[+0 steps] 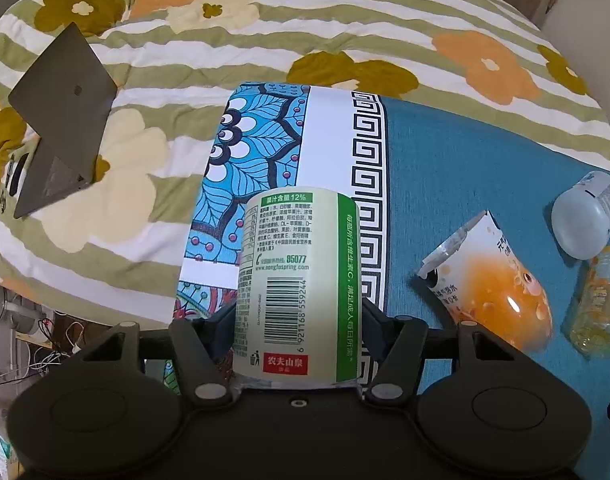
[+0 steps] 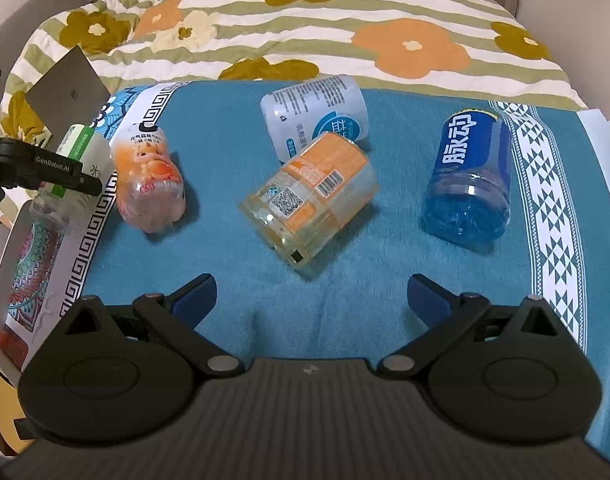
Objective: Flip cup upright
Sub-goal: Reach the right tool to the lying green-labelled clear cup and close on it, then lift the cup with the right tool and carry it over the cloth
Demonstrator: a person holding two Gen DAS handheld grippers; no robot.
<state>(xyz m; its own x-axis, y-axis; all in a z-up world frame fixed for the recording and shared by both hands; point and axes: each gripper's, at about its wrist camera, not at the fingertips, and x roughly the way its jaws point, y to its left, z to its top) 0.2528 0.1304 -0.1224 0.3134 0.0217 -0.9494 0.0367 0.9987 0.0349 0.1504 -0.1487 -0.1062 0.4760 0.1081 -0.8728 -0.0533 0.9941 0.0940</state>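
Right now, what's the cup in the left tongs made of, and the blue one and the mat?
Green-label cup: likely thin clear plastic under a glossy printed sleeve; the base looks see-through in the right view. Blue cup: tinted transparent plastic, shiny highlights. Mat: matte teal cloth, seemingly soft-napped.

The left claw [image 1: 297, 320] is matte black plastic: two round housings with shallow embossed discs, angled link arms pinned by silver rivets, and triangular cut-outs at the outer pivots. A small screw hole sits mid-body. Seen from the right wrist view, its finger carries white "GenRobot.AI" lettering.

The right claw [image 2: 311, 294] has the same black housings, linkages and silver rivets, with a ribbed dark grey body bearing a small pale logo. Its fingertips [image 2: 197, 294] are faced with dark blue pads.
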